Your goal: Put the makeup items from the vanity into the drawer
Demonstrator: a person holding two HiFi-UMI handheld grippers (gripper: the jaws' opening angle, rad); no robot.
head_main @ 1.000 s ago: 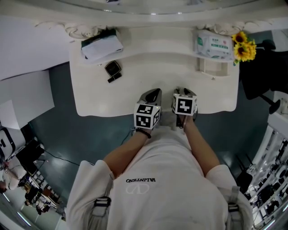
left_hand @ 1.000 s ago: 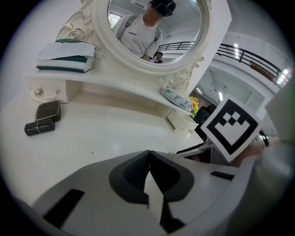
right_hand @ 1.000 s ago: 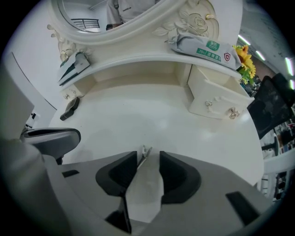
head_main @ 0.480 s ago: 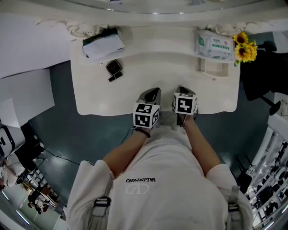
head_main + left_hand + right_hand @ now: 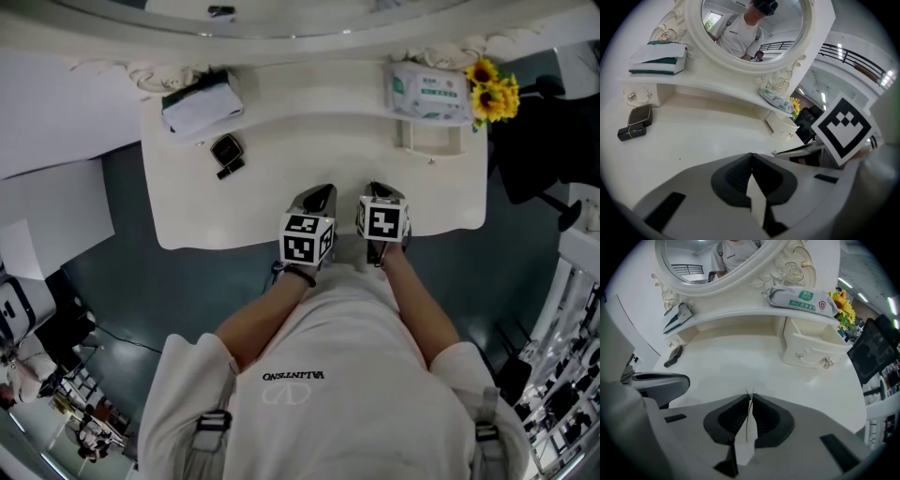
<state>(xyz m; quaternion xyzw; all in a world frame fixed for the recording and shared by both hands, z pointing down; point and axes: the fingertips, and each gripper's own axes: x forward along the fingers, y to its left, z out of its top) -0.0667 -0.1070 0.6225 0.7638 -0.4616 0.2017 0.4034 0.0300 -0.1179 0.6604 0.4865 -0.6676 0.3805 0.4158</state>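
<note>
A black compact (image 5: 226, 147) and a short black tube (image 5: 228, 170) lie at the back left of the white vanity top (image 5: 281, 202). Both also show in the left gripper view, the compact (image 5: 640, 115) above the tube (image 5: 631, 132). The small white drawer (image 5: 431, 139) at the back right looks pulled out, with its knobbed front (image 5: 813, 355) facing me. My left gripper (image 5: 319, 199) and right gripper (image 5: 382, 190) rest side by side at the vanity's front edge. Both are shut with nothing between the jaws, far from the makeup items.
A wet-wipes pack (image 5: 427, 92) lies on the shelf above the drawer, with sunflowers (image 5: 487, 89) beside it. A folded white and green bundle (image 5: 195, 105) sits on the shelf at the left. An oval mirror (image 5: 752, 28) stands behind. Dark floor surrounds the vanity.
Both grippers stay at the front edge. The head view has shifted a little, so the vanity now sits slightly further left in the frame.
</note>
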